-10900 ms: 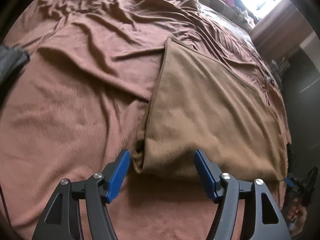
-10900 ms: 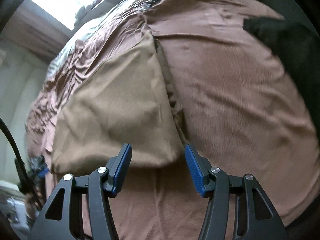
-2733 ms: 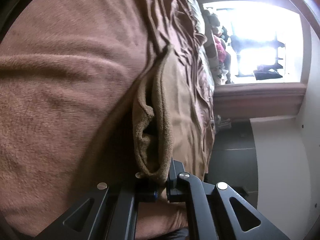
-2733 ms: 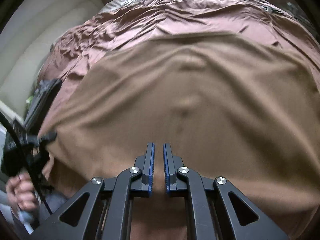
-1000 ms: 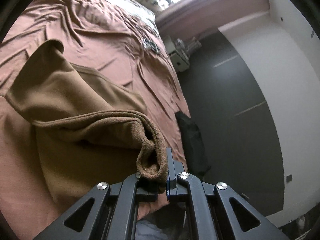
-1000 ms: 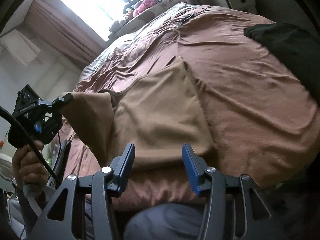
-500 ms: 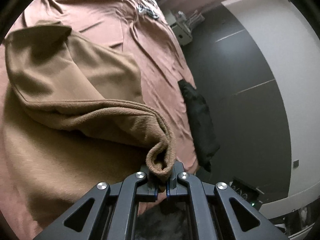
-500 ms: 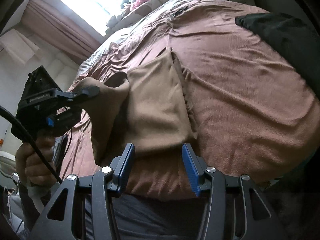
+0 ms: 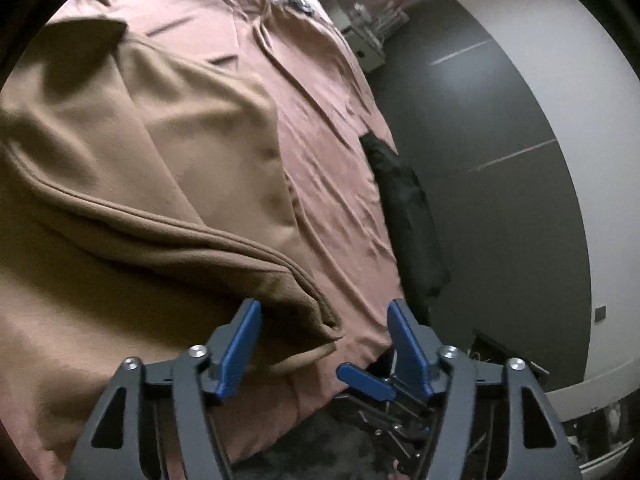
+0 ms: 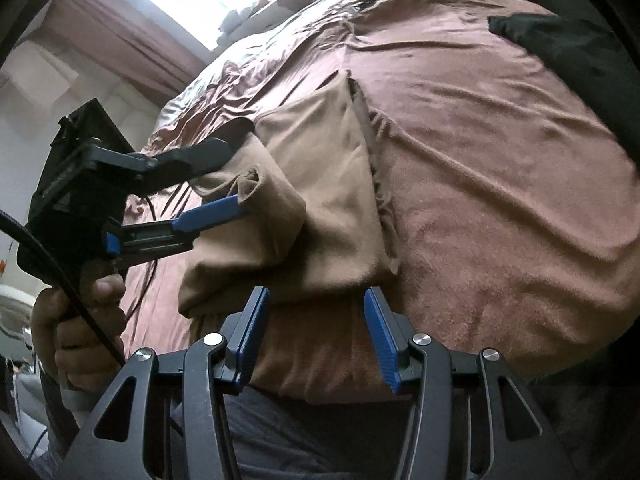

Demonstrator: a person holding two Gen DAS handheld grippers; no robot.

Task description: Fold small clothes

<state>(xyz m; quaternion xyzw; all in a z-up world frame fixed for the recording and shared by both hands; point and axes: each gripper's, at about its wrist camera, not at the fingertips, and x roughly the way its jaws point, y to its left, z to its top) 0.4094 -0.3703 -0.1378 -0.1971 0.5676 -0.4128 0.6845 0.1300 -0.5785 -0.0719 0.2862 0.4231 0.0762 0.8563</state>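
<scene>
My left gripper (image 9: 320, 334) jaws are opening, tan cloth (image 9: 160, 168) corner lying loose between them; my right gripper (image 10: 314, 330) stands apart, empty.

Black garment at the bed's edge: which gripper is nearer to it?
Right. The right gripper hangs over the bed's near edge, on the black garment's side of the tan cloth. The left gripper, jaws opening, is across that cloth, farther off.

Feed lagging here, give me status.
Left gripper opening, cloth corner loose between its fingers. Right gripper open, empty. Tan cloth folded over. Nothing in the way.
</scene>
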